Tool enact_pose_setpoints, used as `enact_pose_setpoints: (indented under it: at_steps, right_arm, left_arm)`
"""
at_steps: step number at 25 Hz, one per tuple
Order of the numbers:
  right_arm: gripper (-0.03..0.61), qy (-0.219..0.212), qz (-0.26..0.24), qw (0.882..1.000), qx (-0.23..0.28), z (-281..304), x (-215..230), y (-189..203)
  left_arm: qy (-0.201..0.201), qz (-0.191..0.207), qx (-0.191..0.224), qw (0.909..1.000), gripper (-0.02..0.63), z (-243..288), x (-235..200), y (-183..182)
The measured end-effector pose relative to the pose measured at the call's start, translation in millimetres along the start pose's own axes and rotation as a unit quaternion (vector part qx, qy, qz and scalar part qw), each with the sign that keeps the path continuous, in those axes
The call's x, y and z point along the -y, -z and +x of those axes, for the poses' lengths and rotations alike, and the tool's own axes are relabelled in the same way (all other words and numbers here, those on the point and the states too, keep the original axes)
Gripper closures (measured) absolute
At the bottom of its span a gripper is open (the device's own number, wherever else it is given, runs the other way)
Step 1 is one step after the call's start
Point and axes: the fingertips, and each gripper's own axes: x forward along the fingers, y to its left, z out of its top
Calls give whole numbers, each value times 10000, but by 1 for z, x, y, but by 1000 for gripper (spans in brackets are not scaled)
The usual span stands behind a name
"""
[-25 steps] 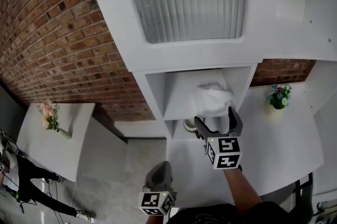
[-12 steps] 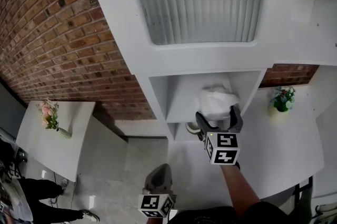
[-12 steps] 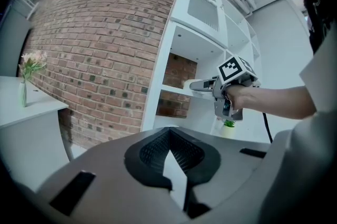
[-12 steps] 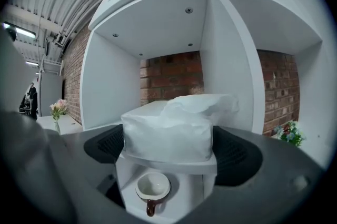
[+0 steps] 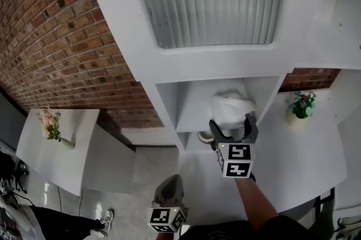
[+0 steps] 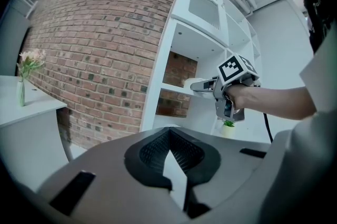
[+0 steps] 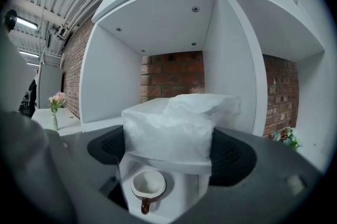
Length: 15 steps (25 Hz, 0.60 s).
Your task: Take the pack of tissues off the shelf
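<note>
Pack of tissues (image 7: 168,128) at the front edge of the white shelf (image 5: 194,99), flanked by the wide-apart jaws of the right gripper (image 5: 231,121) (no pad visibly pressing it). Brown-handled cup (image 7: 148,184) on the level below. Left gripper (image 5: 171,188) held low, well apart from the shelf, jaws together on nothing.

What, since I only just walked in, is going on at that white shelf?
A person holds a claw in each hand. The right claw is open, with its jaws on either side of the pack of tissues, which rests on the shelf; it has not been lifted yet. A cup sits in the compartment below. The left claw hangs low, shut and empty, away from the shelf.
</note>
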Motion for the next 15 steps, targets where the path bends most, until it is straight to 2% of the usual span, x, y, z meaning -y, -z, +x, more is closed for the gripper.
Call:
enact_pose_setpoints:
  at_steps: [4, 7, 15]
  right_arm:
    - [152, -54, -1, 10000, -10, -1, -1, 0]
    - [220, -99, -7, 10000, 9, -3, 1, 0]
    - [256, -286, -13, 9995, 157, -14, 1, 2]
  left_arm:
    - [-17, 25, 43, 10000, 604, 0, -2, -2]
    - [-42, 20, 54, 10000, 604, -3, -1, -2]
    - [-76, 63, 80, 9999, 604, -8, 2, -2]
